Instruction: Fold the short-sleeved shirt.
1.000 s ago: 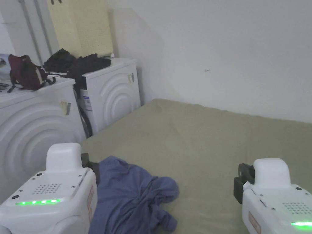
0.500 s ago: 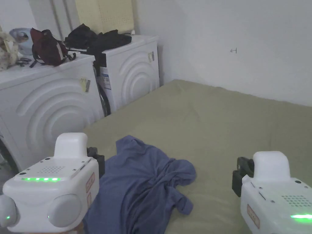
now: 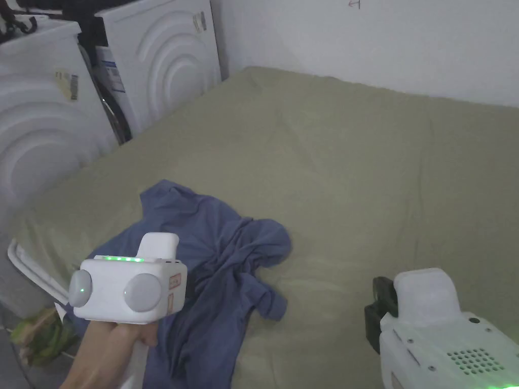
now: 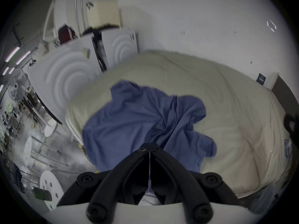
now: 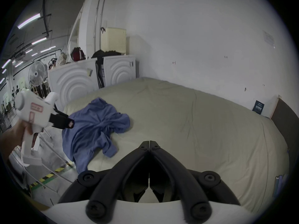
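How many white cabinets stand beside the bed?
2. One cabinet is nearer the bed's front corner; the other cabinet sits behind it, by the wall. More may be hidden further left.

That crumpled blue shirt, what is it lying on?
The blue shirt lies bunched on an olive-green sheet covering a bed, near its left corner, one part hanging over the near edge. What the shirt's folds hide, and the bed beneath the sheet, can't be seen.

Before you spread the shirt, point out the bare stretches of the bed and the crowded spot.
Bare sheet runs from the blue shirt out to the white wall and across toward the right gripper; the bed is widest there. The near left corner is crowded: the crumpled shirt spills over that edge, the left gripper hangs over it, and the white machines stand close by.
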